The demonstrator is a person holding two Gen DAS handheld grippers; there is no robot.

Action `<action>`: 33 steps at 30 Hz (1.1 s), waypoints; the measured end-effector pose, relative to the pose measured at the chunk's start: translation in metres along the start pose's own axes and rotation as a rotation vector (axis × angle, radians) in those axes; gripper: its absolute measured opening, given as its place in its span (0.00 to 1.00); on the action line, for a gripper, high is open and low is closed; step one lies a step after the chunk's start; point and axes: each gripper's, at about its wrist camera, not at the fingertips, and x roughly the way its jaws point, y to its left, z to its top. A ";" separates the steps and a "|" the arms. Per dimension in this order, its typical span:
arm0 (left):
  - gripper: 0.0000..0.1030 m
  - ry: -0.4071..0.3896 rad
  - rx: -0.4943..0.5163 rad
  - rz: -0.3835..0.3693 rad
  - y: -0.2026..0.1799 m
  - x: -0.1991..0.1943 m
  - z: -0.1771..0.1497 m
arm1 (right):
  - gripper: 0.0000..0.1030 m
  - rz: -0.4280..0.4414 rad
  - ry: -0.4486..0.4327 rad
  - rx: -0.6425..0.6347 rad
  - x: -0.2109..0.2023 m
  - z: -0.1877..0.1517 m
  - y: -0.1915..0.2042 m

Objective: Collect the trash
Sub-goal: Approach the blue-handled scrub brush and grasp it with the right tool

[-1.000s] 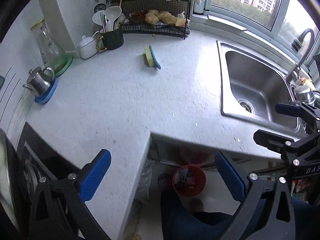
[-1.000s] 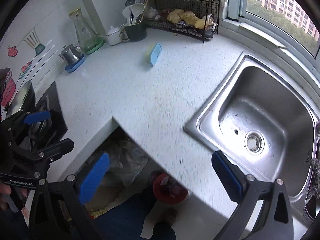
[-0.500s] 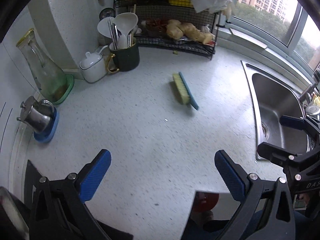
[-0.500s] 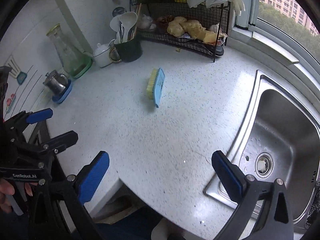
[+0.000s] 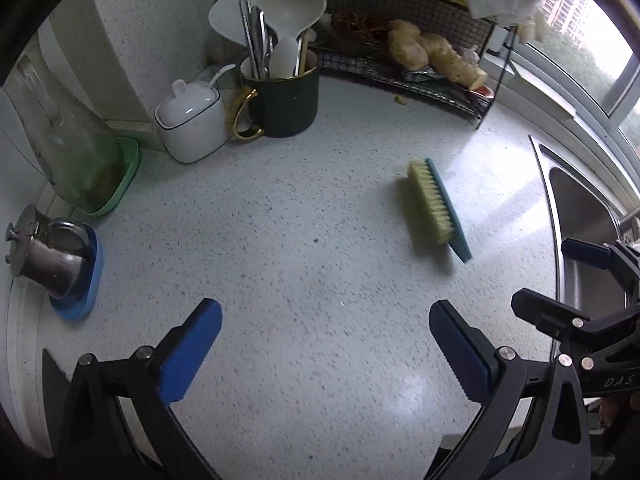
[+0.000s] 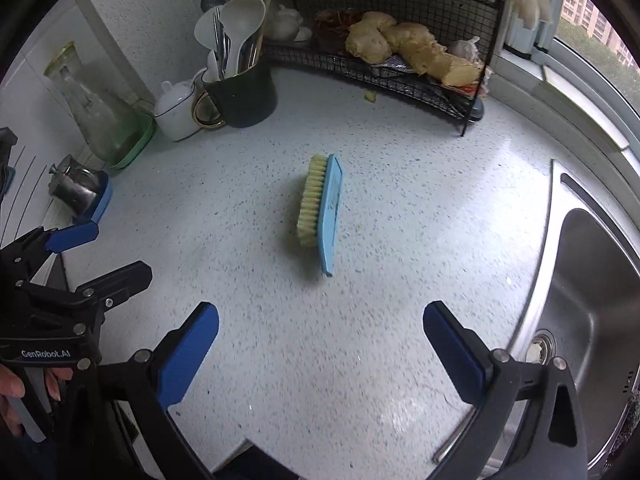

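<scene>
I've got both grippers over the speckled countertop (image 5: 320, 280), nothing in either. Left gripper (image 5: 325, 350) has its jaws spread wide; right gripper (image 6: 321, 354) same. A small yellowish scrap (image 6: 370, 96) lies on the counter just in front of the wire rack (image 6: 400, 76), well apart from both. Scrub brush (image 6: 322, 212) lies on its side mid-counter, btwn me and the rack. Sink (image 6: 592, 280) is off to the right.

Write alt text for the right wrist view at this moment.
The open right gripper hovers over a speckled white countertop, aimed at a blue scrub brush lying on its side. Behind it stand a dark mug of utensils and a wire rack; the sink lies right, and the left gripper shows at the left edge.
</scene>
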 end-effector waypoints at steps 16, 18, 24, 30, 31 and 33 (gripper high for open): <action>1.00 0.084 -0.061 -0.047 0.031 0.070 0.031 | 0.81 0.008 0.112 0.012 0.078 0.047 0.001; 1.00 0.093 -0.053 -0.040 0.031 0.076 0.032 | 0.75 0.009 0.120 0.007 0.084 0.049 0.002; 1.00 0.102 -0.039 -0.039 0.028 0.084 0.035 | 0.62 -0.021 0.114 -0.002 0.096 0.057 0.004; 1.00 0.080 -0.040 -0.044 0.025 0.078 0.036 | 0.33 -0.046 0.117 -0.019 0.101 0.056 0.009; 1.00 0.080 -0.035 -0.036 0.026 0.075 0.035 | 0.29 -0.043 0.112 -0.017 0.100 0.055 0.008; 1.00 0.080 -0.025 -0.031 0.024 0.071 0.032 | 0.23 -0.044 0.106 -0.014 0.099 0.054 0.006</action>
